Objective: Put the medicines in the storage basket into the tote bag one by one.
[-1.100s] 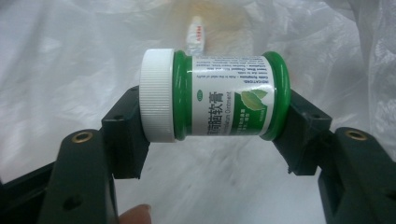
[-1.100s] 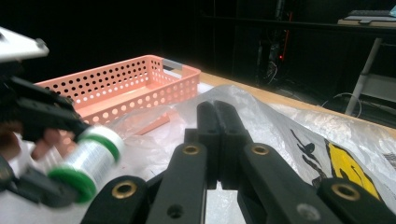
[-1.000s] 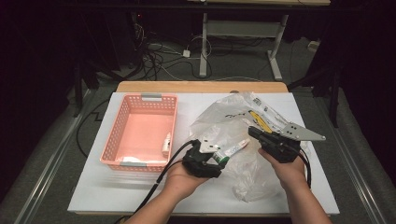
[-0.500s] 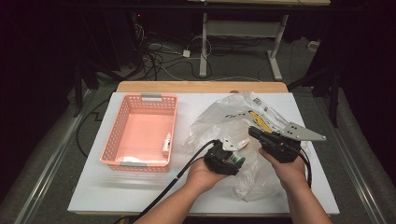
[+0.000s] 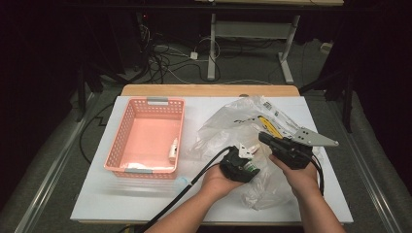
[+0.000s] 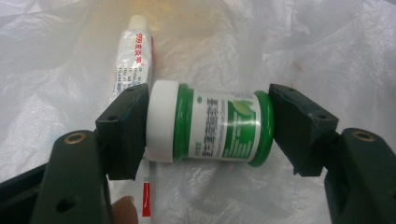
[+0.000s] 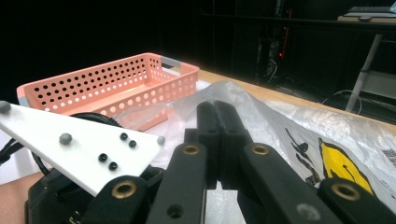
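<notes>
Green and white, the small jar (image 6: 210, 128) lies on its side across the left gripper (image 6: 210, 130), its long axis running from one jaw to the other: the white cap meets one pad, the base sits at the other. The jaws have just been opening a little, yet the jar is between them and looks held. It hovers over the crumpled plastic bag (image 5: 228, 126) (a white tube (image 6: 135, 60) lies on the bag beneath). The right gripper (image 7: 217, 126), jaws closed together, pinches the bag. The pink basket (image 5: 126, 167) stands to the left hand's far side, so I judge that hand nearer it.
</notes>
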### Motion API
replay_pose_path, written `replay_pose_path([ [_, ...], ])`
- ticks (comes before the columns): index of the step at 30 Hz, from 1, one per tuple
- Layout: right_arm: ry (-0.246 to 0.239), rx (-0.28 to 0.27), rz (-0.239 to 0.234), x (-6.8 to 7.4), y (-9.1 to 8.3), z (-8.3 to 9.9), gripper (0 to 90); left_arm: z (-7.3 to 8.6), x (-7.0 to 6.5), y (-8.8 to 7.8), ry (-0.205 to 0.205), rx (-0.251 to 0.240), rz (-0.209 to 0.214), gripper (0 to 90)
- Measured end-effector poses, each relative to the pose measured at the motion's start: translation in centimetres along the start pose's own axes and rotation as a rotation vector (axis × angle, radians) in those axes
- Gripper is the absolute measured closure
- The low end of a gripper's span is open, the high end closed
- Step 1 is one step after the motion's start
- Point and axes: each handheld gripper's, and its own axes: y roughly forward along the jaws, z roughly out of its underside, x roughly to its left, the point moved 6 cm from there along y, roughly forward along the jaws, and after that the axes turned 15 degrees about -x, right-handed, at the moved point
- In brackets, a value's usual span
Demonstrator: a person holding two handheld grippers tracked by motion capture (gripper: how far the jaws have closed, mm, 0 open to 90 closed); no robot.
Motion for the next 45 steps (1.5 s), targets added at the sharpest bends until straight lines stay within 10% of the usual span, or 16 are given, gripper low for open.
replay_pose_path([
  [30,-0.007,0.003,-0.002,0.2,0.1,0.1,90.0,0.8,0.3,-9.5,-0.024,-0.085,0.019,22.3],
  [45,-0.005,-0.004,0.001,0.3,0.0,-0.2,90.0,0.5,2.8,-15.6,-0.073,-0.12,-0.093,0.0],
])
